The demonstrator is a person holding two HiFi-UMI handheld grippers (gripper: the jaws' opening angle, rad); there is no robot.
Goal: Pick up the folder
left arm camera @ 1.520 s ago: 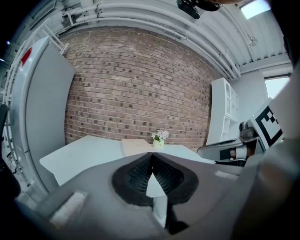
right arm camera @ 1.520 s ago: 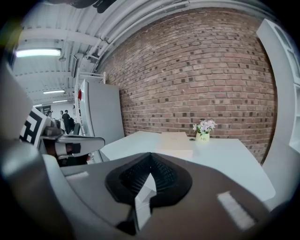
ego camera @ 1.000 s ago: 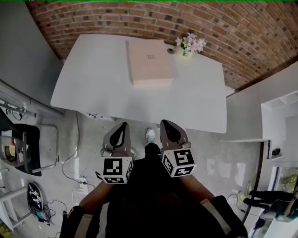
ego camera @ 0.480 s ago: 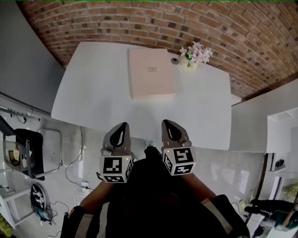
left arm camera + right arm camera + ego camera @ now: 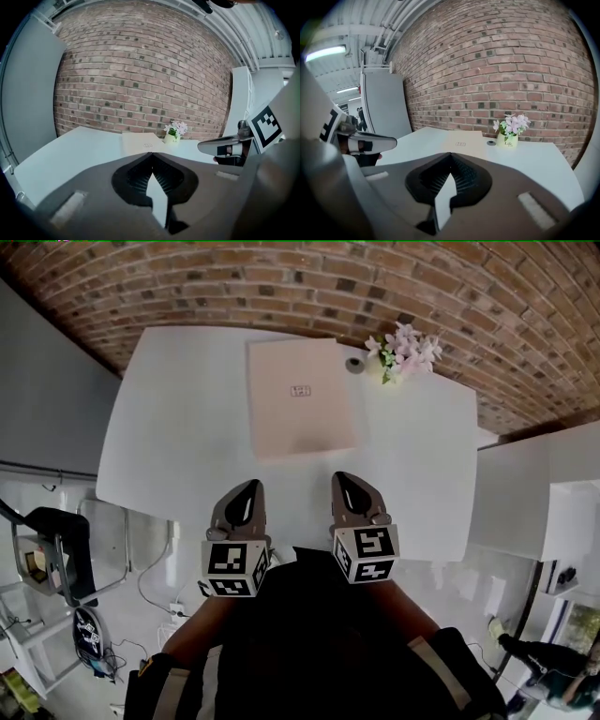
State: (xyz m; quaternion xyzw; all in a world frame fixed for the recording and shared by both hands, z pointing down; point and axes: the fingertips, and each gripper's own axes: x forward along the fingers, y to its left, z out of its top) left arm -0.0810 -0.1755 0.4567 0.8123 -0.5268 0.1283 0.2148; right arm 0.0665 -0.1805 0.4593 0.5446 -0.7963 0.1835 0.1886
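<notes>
A pale pink folder (image 5: pixel 300 409) lies flat on the white table (image 5: pixel 178 427), towards its far side by the brick wall. It also shows as a beige slab in the left gripper view (image 5: pixel 141 141) and in the right gripper view (image 5: pixel 461 142). My left gripper (image 5: pixel 246 491) and right gripper (image 5: pixel 349 482) hover side by side over the table's near edge, short of the folder. Both are shut with nothing between the jaws. In the gripper views the left gripper (image 5: pixel 151 157) and right gripper (image 5: pixel 451 156) point towards the folder.
A small pot of pink flowers (image 5: pixel 403 348) stands right of the folder's far corner, with a small round grey object (image 5: pixel 353 363) beside it. A dark chair (image 5: pixel 56 540) and cables lie on the floor at the left. A white partition (image 5: pixel 525 493) stands at the right.
Both grippers have moved forward from over the floor to the table's near edge. The table and folder now sit closer and larger in the head view. The jaws stayed shut.
</notes>
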